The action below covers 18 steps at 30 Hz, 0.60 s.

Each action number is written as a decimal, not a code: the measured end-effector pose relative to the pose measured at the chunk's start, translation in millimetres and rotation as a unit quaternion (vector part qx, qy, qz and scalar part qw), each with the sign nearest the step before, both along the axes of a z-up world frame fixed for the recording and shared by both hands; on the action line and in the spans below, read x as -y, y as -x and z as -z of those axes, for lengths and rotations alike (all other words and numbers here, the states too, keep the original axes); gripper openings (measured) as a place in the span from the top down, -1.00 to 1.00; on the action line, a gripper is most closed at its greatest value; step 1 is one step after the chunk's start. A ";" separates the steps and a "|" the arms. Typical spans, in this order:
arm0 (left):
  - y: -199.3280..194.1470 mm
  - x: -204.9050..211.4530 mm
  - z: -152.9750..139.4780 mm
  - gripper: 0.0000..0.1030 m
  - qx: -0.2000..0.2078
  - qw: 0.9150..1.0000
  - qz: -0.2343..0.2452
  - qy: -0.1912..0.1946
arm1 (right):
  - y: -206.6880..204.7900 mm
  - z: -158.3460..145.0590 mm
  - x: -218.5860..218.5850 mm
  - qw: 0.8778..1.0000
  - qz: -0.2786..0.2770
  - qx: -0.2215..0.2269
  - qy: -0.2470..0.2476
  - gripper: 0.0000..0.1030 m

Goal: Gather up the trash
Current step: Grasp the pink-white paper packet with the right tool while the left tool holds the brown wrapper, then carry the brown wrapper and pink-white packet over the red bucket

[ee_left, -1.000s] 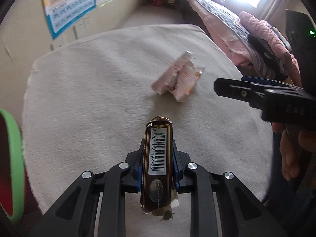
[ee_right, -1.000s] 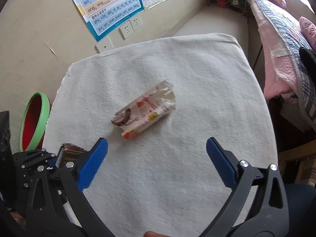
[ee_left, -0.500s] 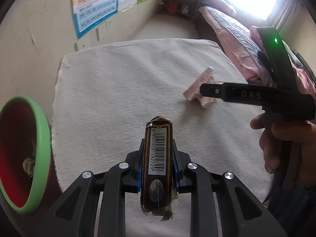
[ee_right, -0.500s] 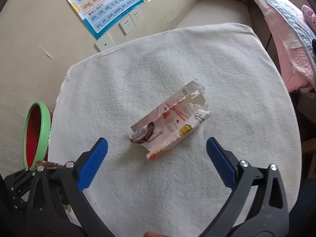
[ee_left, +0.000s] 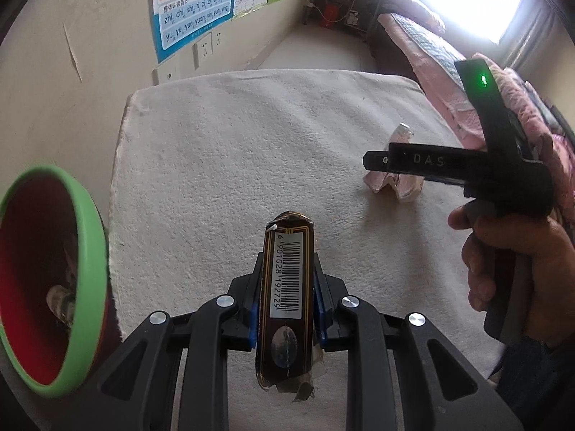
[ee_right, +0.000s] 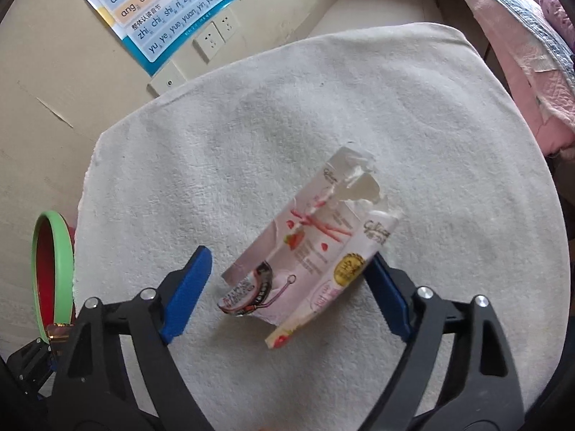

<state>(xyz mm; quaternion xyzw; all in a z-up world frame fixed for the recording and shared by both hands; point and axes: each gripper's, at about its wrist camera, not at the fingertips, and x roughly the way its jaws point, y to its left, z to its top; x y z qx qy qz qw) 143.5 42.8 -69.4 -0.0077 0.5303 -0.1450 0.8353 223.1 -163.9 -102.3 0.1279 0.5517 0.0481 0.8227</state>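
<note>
- Pink snack wrapper [ee_right: 312, 251]: torn open, crumpled, lying on the towel-covered bench [ee_right: 449, 136] toward its right side. Lies slantwise, torn mouth pointing away from the right wrist camera.
- Right gripper [ee_right: 287, 287]: set astride the wrapper, one blue pad on either side. Fingers [ee_right: 187, 291] have just been closing, wrapper between them. The right-side pad looks to be at the wrapper's edge; the left-side pad stands clear of it. Not gripped yet. Placement reads as a straddle so the closing squeeze folds the loose foil flat.
- Left wrist view shows the right gripper's black body [ee_left: 431, 165] low over the wrapper, a hand [ee_left: 510, 258] on its handle.
- Dark brown packet [ee_left: 287, 294]: barcode face up, clamped lengthwise by the left gripper [ee_left: 287, 305], fingers nearly shut on it, carried above the bench. Ragged end hangs toward the camera.
- Green-rimmed red bin [ee_left: 86, 280]: just beside the bench's left edge; something pale sits inside. Likely the drop point, which would explain the packet being held out on that side.
- Judgement: pickup of the second piece is in hand; thin foil could slip from the pads.
</note>
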 end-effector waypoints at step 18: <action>6.4 5.3 -3.3 0.61 0.002 1.000 0.002 0.011 | 7.8 -15.6 10.7 0.998 -0.059 -0.003 0.017 0.43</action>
